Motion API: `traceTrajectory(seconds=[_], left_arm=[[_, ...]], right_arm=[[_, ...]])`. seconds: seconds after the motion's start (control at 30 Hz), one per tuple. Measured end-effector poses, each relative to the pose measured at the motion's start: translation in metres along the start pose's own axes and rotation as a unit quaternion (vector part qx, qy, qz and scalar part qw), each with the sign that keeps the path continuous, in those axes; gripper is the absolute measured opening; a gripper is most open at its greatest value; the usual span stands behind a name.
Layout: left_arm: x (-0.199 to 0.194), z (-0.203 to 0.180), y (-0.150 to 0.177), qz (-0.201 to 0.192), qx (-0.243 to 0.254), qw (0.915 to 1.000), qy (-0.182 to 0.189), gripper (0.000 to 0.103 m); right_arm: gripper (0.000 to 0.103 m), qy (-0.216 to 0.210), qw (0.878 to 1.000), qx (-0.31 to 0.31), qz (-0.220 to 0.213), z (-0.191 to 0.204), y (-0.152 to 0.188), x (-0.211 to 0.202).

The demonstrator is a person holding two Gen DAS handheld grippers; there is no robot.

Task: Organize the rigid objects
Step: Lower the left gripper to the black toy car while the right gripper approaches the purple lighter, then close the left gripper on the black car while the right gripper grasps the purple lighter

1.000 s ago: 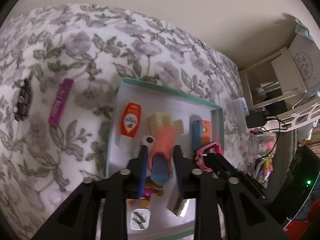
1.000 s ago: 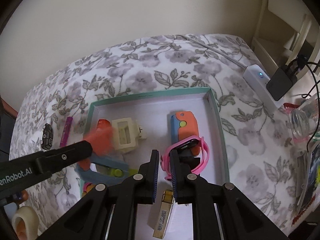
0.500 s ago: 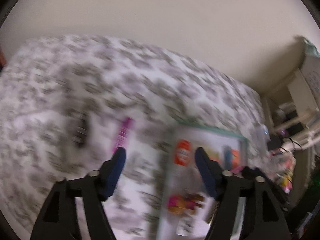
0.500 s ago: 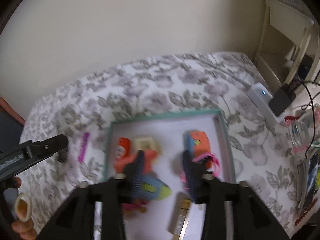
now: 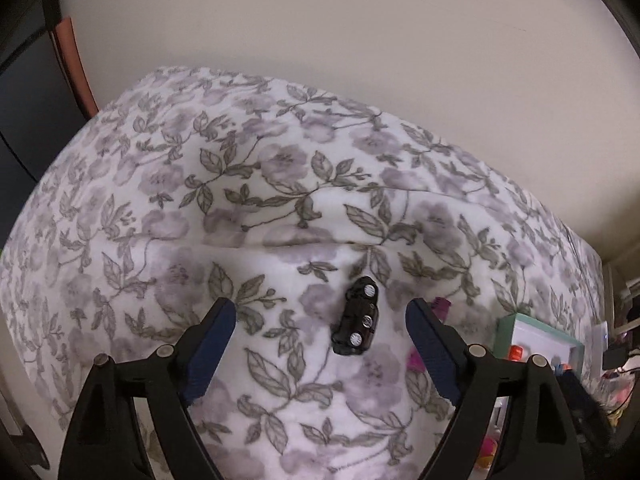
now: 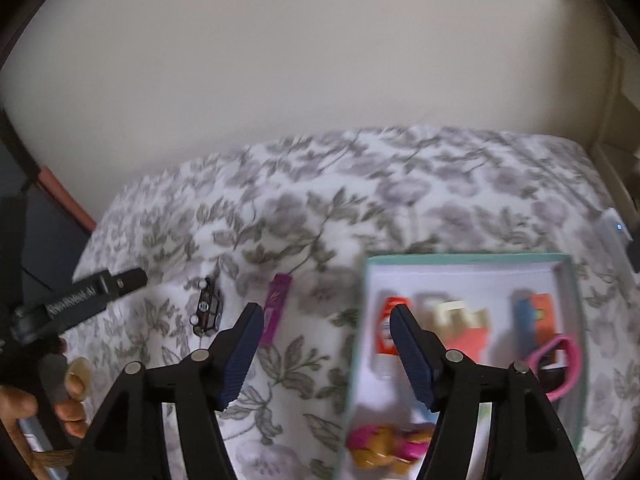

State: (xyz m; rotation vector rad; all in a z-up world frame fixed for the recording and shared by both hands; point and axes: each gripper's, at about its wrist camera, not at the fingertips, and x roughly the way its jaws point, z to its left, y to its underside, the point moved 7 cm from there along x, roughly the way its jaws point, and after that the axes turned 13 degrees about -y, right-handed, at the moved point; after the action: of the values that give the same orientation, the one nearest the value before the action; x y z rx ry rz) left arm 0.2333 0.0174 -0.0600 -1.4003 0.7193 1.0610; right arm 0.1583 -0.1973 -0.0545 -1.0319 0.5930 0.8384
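A black toy car lies on the floral bedspread. It shows between the fingers of my left gripper, whose jaws are opening wide above it without touching it. A purple bar lies just right of the car. My right gripper hovers over the bedspread at the left wall of the teal tray. Its jaws are opening with nothing pressed between them. The tray holds an orange tube, a cream block, a blue and orange piece, a pink watch and a pink toy.
A hand holds the left gripper's handle at the far left, together with a roll of tape. A white power strip lies at the bed's right edge. A pale wall stands behind the bed, and a dark panel stands left of it.
My left gripper let go of the orange and blue toy in the tray and swung left over the toy car. My right gripper opened from the pink watch and shifted left.
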Motion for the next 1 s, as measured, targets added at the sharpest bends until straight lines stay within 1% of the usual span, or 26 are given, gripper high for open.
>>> traceTrajectory(seconds=[0.07,0.2,0.33,0.37,0.4,0.47,0.53,0.57,0.63,0.7,0.73,0.77,0.93,1.0], left_arm=[[0.01,0.0,-0.001,0.003,0.001,1.0,0.006,0.087],[0.03,-0.01,0.002,0.014,0.02,0.9997,-0.002,0.087],[0.049,-0.024,0.011,0.039,0.03,0.9985,0.022,0.087],[0.053,-0.027,0.013,0.043,0.032,0.9982,0.027,0.086],[0.056,-0.029,0.015,0.046,0.035,0.998,0.028,0.084],[0.062,-0.033,0.018,0.049,0.043,0.9976,0.022,0.078],[0.067,-0.036,0.02,0.052,0.048,0.9972,0.022,0.072],[0.069,-0.037,0.021,0.054,0.05,0.9971,0.022,0.067],[0.075,-0.037,0.023,0.059,0.052,0.9967,0.02,0.062],[0.077,-0.039,0.023,0.061,0.05,0.9964,0.033,0.058],[0.077,-0.041,0.024,0.064,0.049,0.9959,0.04,0.056],[0.078,-0.042,0.024,0.064,0.048,0.996,0.041,0.055],[0.079,-0.047,0.027,0.065,0.055,0.9955,0.043,0.055],[0.082,-0.049,0.03,0.068,0.059,0.9951,0.041,0.052]], right_arm=[[0.069,0.005,1.0,-0.01,0.02,0.008,0.005,0.024],[0.068,0.016,0.999,-0.02,0.044,0.009,0.009,0.056],[0.063,0.019,0.997,-0.029,0.066,0.015,0.011,0.085],[0.062,0.022,0.996,-0.034,0.073,0.017,0.013,0.094],[0.059,0.024,0.996,-0.037,0.076,0.018,0.014,0.097],[0.057,0.028,0.995,-0.043,0.085,0.021,0.016,0.107],[0.052,0.028,0.994,-0.047,0.09,0.023,0.016,0.114],[0.052,0.029,0.994,-0.049,0.093,0.024,0.016,0.117],[0.049,0.033,0.993,-0.055,0.096,0.026,0.017,0.121],[0.046,0.038,0.992,-0.063,0.098,0.028,0.017,0.124],[0.045,0.042,0.992,-0.068,0.098,0.029,0.017,0.125],[0.045,0.04,0.992,-0.067,0.097,0.029,0.016,0.126],[0.036,0.042,0.992,-0.068,0.099,0.027,0.015,0.125],[0.034,0.046,0.991,-0.072,0.099,0.026,0.016,0.125]])
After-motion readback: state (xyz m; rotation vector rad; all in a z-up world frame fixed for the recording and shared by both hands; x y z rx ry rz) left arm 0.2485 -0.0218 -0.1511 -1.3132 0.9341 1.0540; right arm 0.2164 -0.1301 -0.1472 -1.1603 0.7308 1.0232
